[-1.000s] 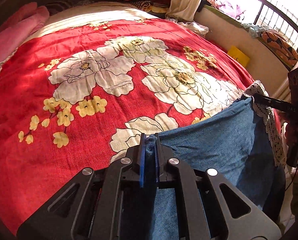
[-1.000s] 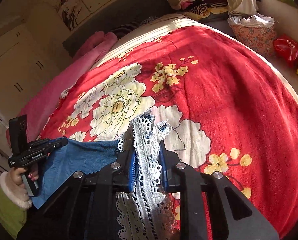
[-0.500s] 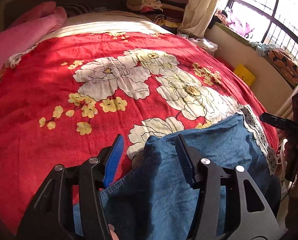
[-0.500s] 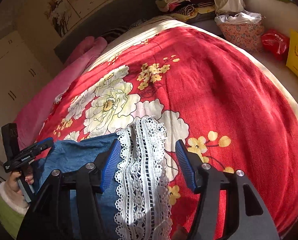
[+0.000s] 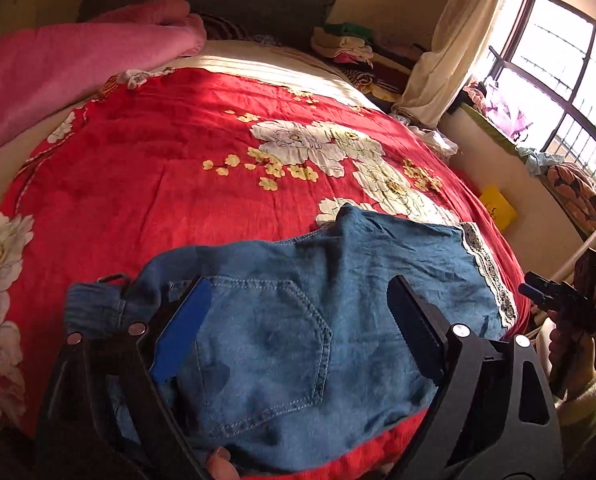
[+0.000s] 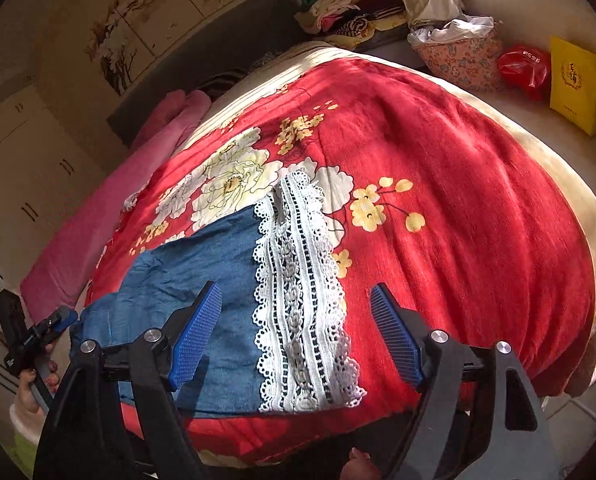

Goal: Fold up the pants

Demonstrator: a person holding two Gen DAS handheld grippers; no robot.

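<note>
Blue denim pants [image 5: 298, 312] lie flat near the front edge of a red flowered bedspread [image 5: 178, 168]. A back pocket shows at the waist end, and a white lace hem [image 6: 298, 288] is at the leg end. My left gripper [image 5: 298, 312] is open and empty, hovering above the pocket area. My right gripper [image 6: 296, 328] is open and empty above the lace hem. The pants also show in the right wrist view [image 6: 202, 276]. Each gripper is seen small in the other's view: the right one [image 5: 562, 300], the left one [image 6: 30, 340].
A pink blanket [image 5: 58, 64] lies along the bed's left side. Piled clothes [image 5: 346, 44] and a curtain [image 5: 450, 48] stand beyond the bed. A flowered basket [image 6: 458, 60], a red bag [image 6: 526, 68] and a yellow bag [image 6: 574, 84] sit on the floor to the right.
Both grippers opened and let go of the pants, then pulled back and up. The pants now lie flat on the bedspread.
</note>
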